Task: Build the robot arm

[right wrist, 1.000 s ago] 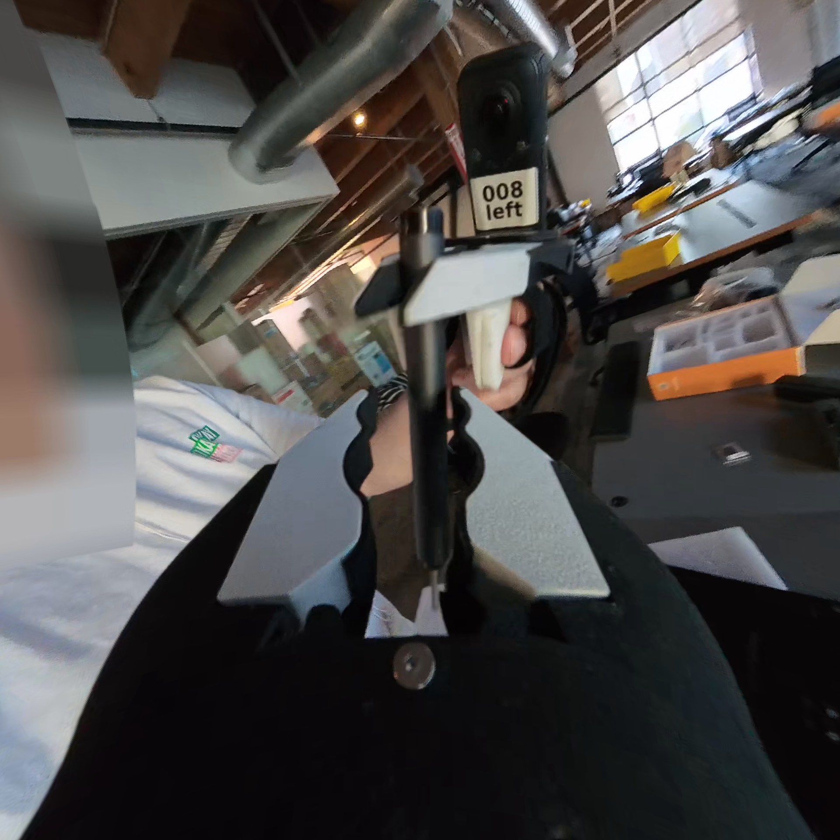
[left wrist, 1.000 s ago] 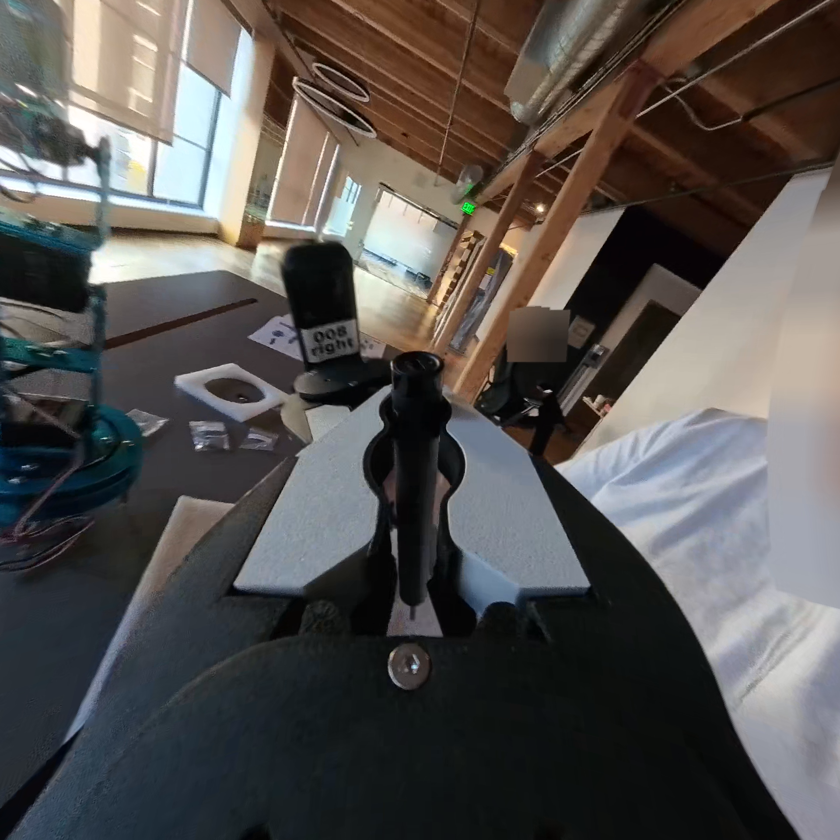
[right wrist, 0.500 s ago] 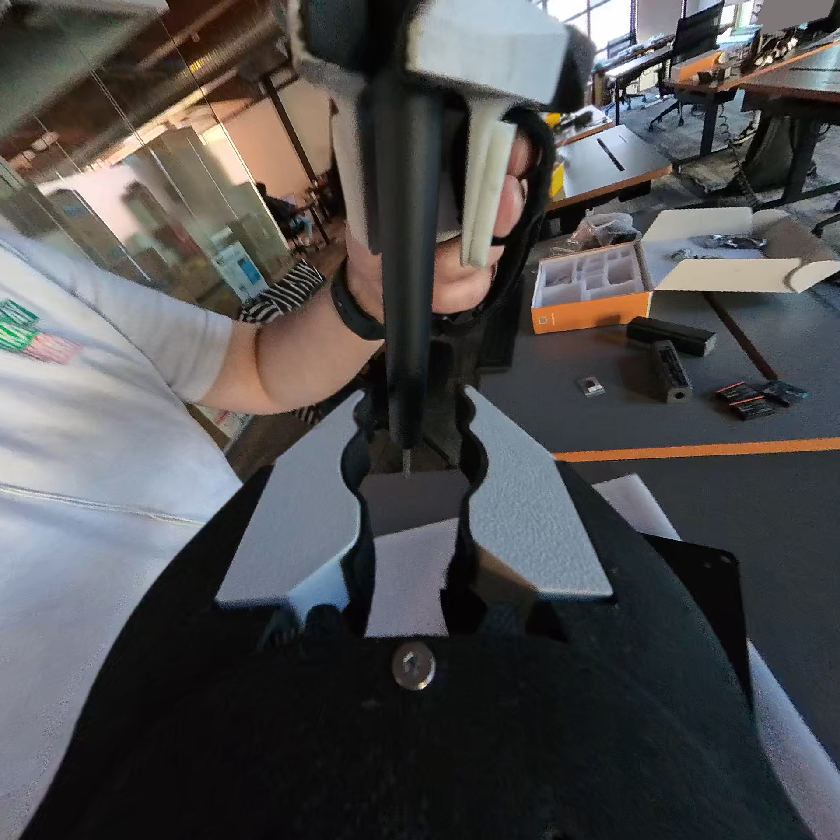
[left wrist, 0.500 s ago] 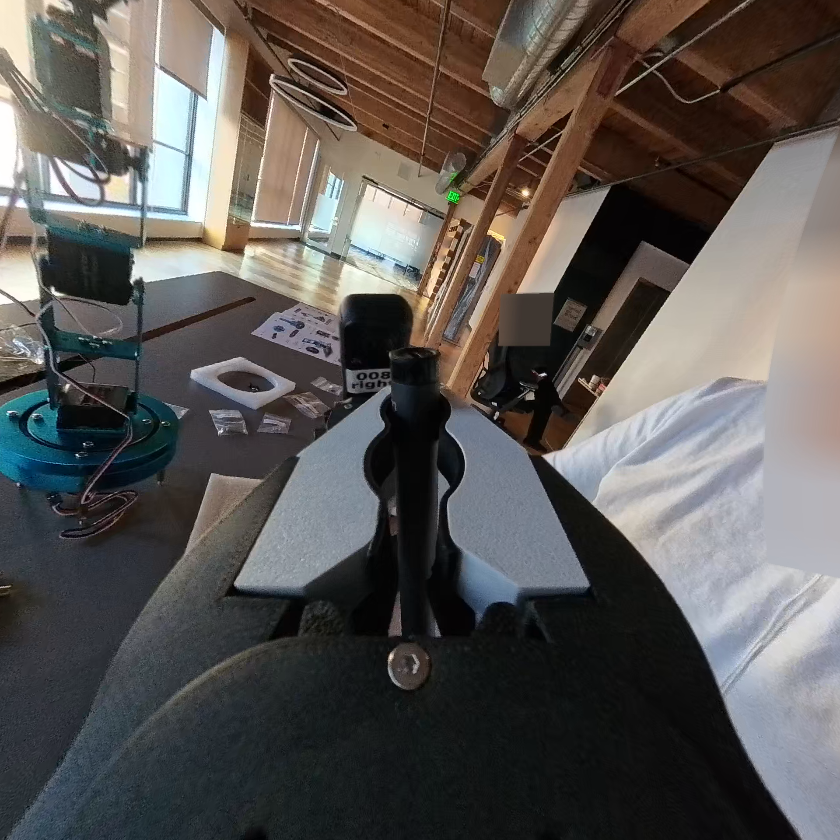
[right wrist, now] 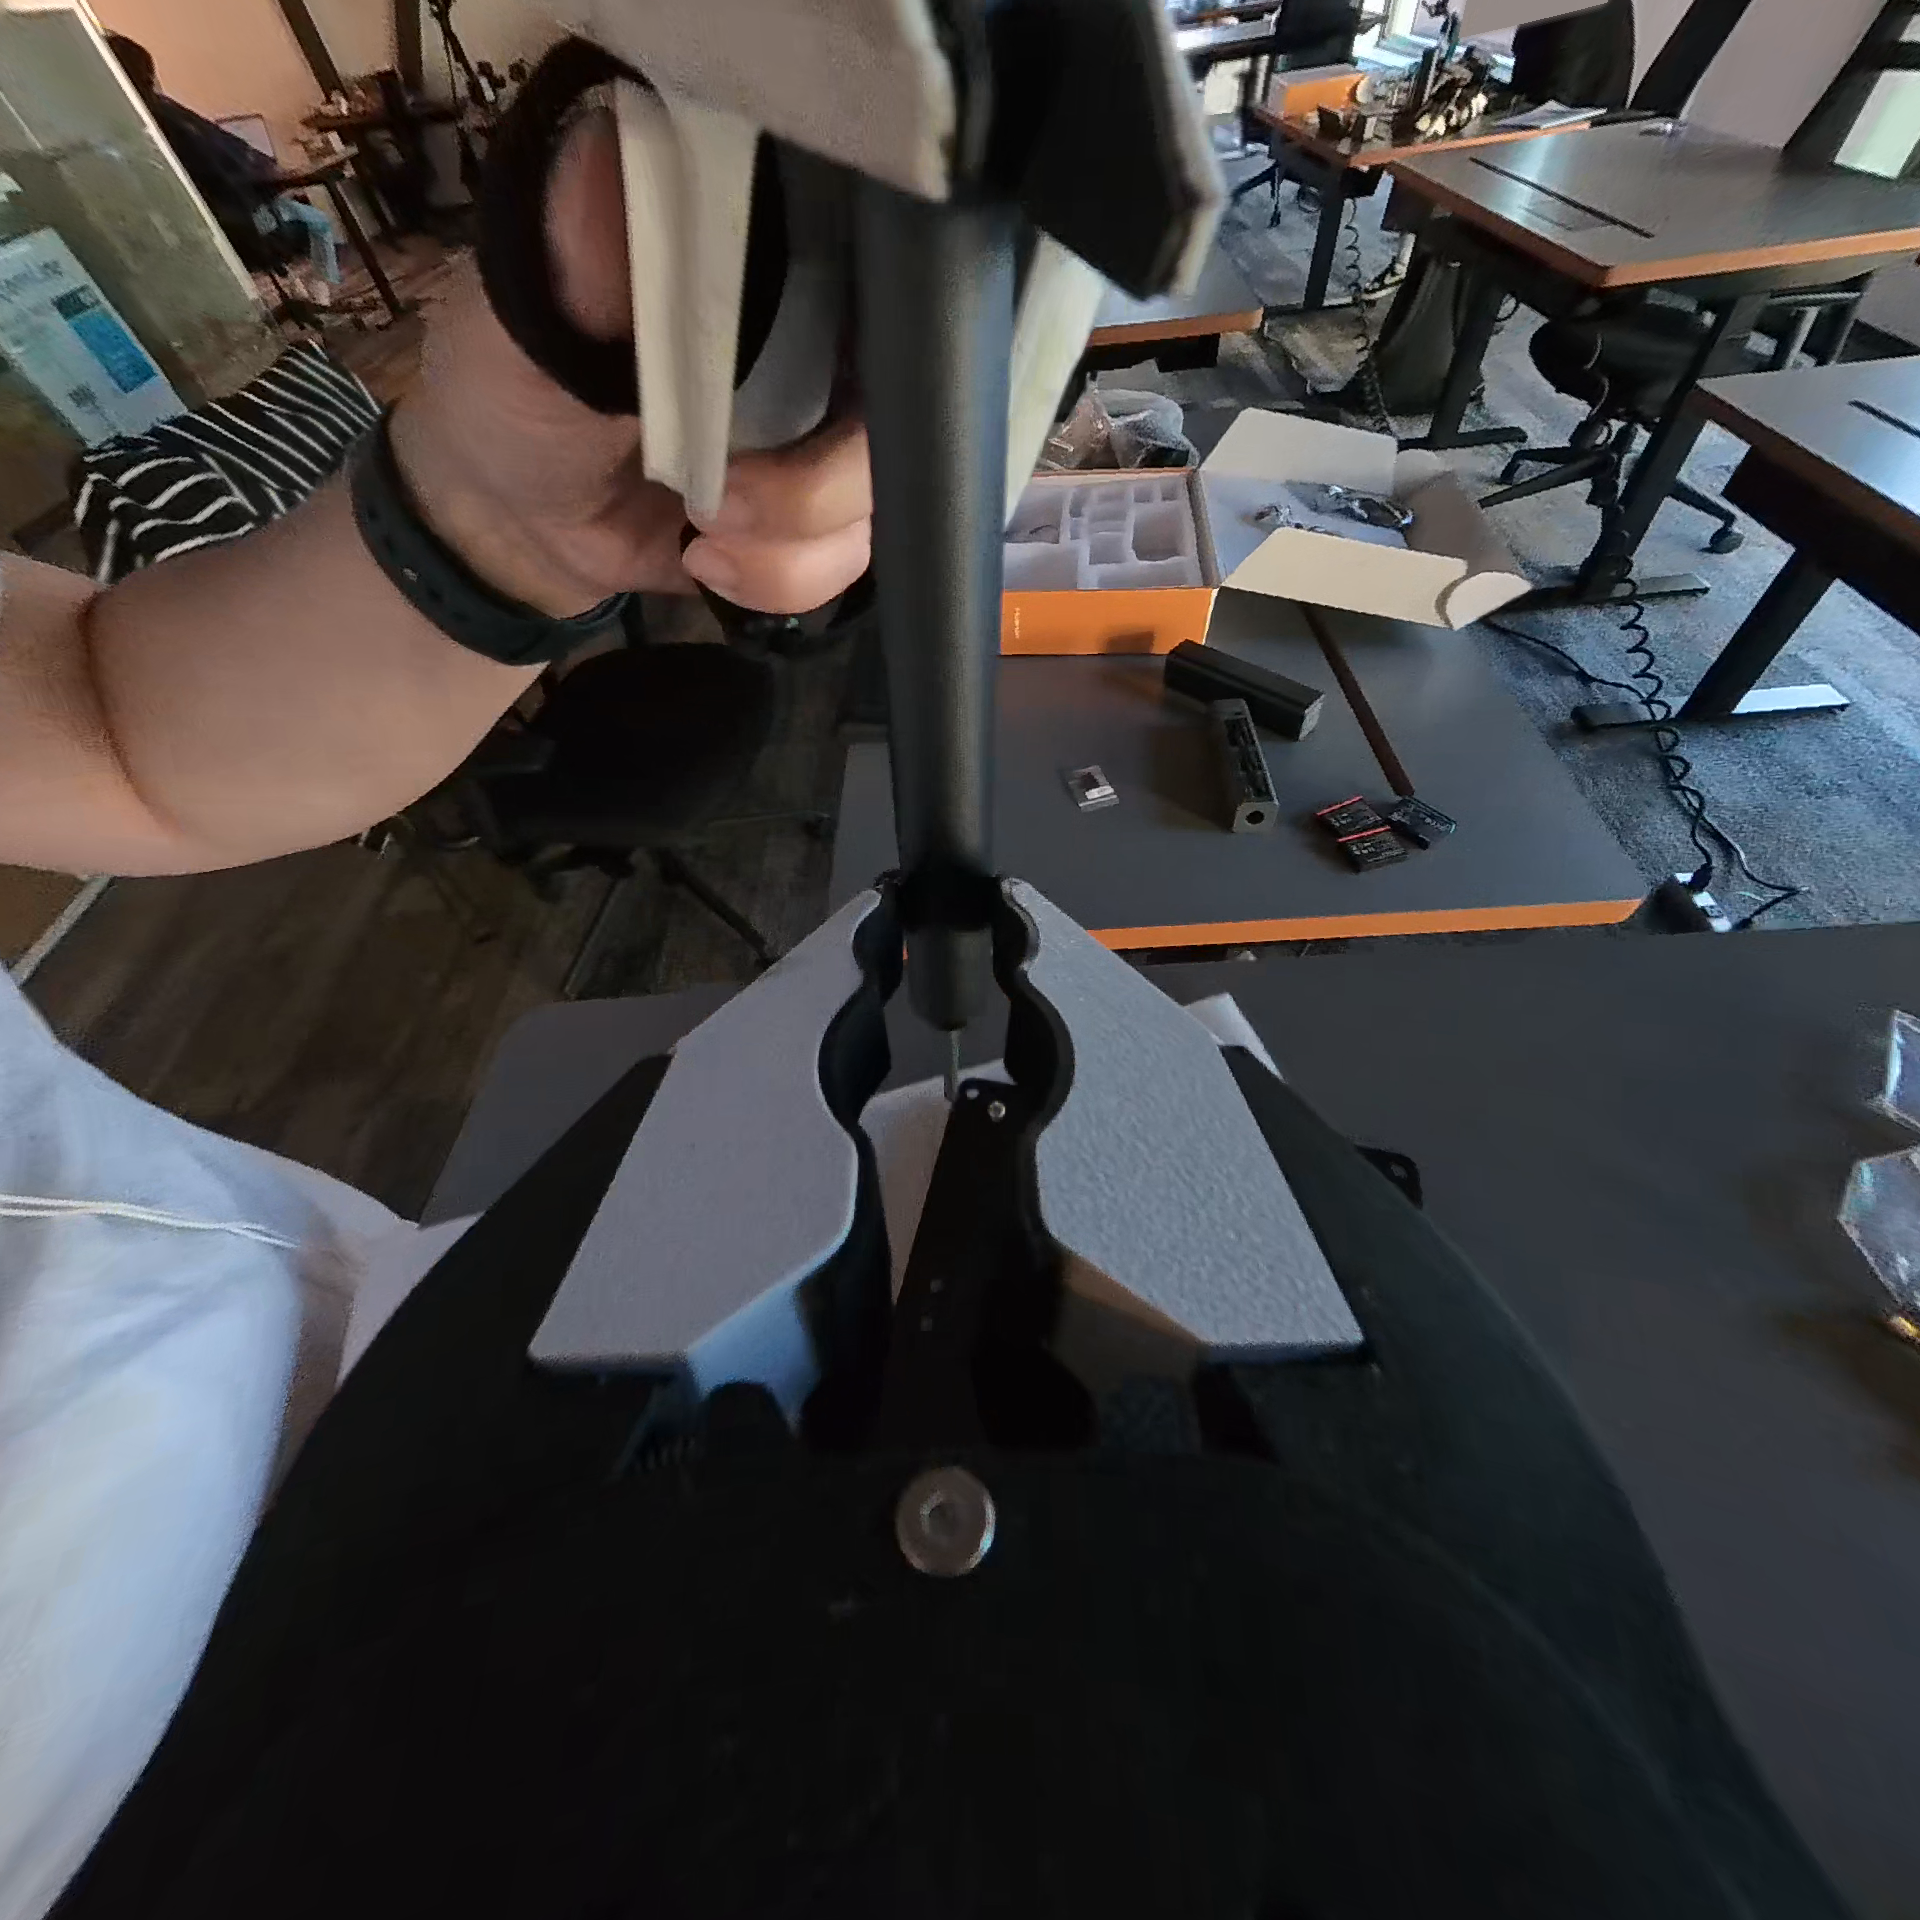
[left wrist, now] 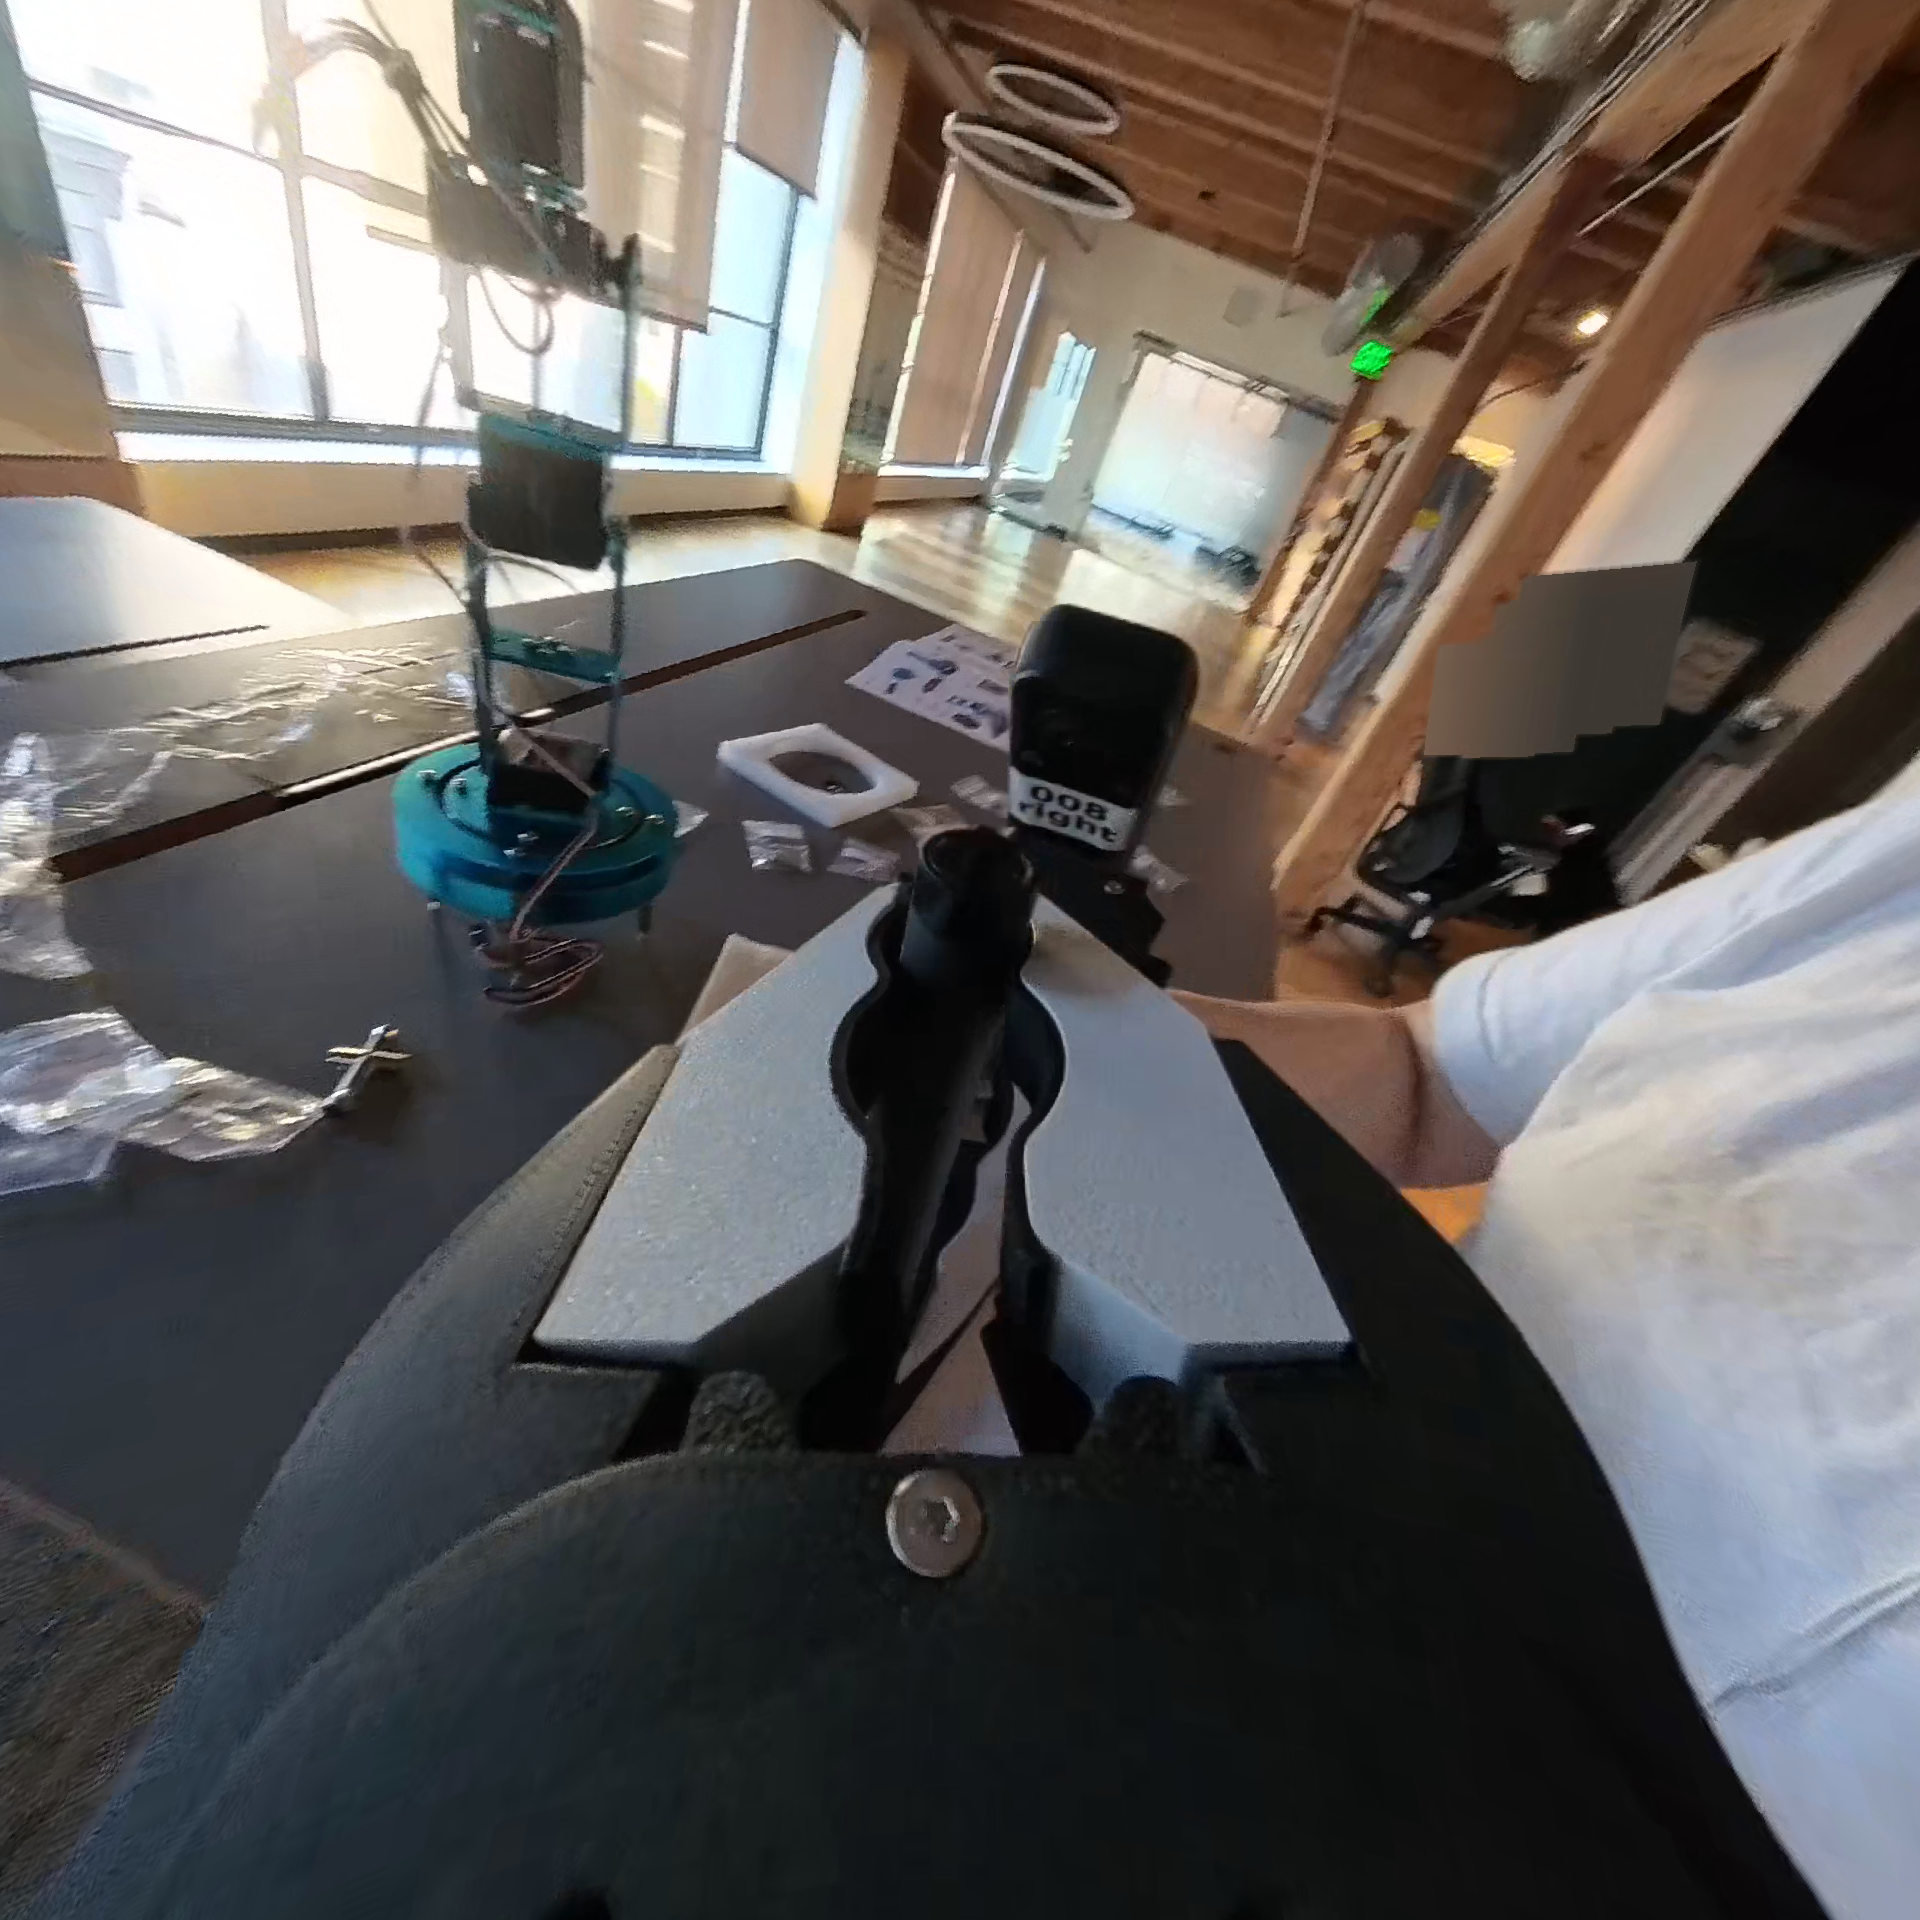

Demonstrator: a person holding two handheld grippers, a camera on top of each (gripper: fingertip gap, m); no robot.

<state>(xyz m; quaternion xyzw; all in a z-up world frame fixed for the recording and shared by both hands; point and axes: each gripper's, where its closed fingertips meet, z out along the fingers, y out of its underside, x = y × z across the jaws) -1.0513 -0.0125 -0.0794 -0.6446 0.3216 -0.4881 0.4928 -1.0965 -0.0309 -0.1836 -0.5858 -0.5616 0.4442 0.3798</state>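
Observation:
My left gripper (left wrist: pixel 961 935) is shut on a black pen-shaped screwdriver (left wrist: pixel 935 1091) that runs along its fingers. In the right wrist view a hand (right wrist: pixel 623 499) holds that gripper (right wrist: pixel 883 94) overhead, with the screwdriver (right wrist: pixel 940 623) pointing down. Its thin bit touches the narrow end of a black tapered part with small holes (right wrist: pixel 956 1247). My right gripper (right wrist: pixel 951 904) has its jaws a little apart on either side of that part and the screwdriver's lower end, over a white foam pad (right wrist: pixel 904 1132). The right gripper's camera (left wrist: pixel 1101 727) shows just past the left fingertips.
A teal round-based arm kit (left wrist: pixel 530 821), a white foam square (left wrist: pixel 816 769), small bags (left wrist: pixel 779 842), clear plastic (left wrist: pixel 104 1091) and a metal cross tool (left wrist: pixel 364 1060) lie on the dark table. An open orange box (right wrist: pixel 1107 613) and black blocks (right wrist: pixel 1242 686) sit farther off. The tips of one gripper are about 11 cm away from the tips of the other. The teal round-based arm kit (left wrist: pixel 530 821) is about 30 cm from both grippers' fingertips.
The right gripper has tipped down toward the table. The screwdriver in the left gripper has come down between the right fingertips onto the black part. The right jaws' gap looks the same.

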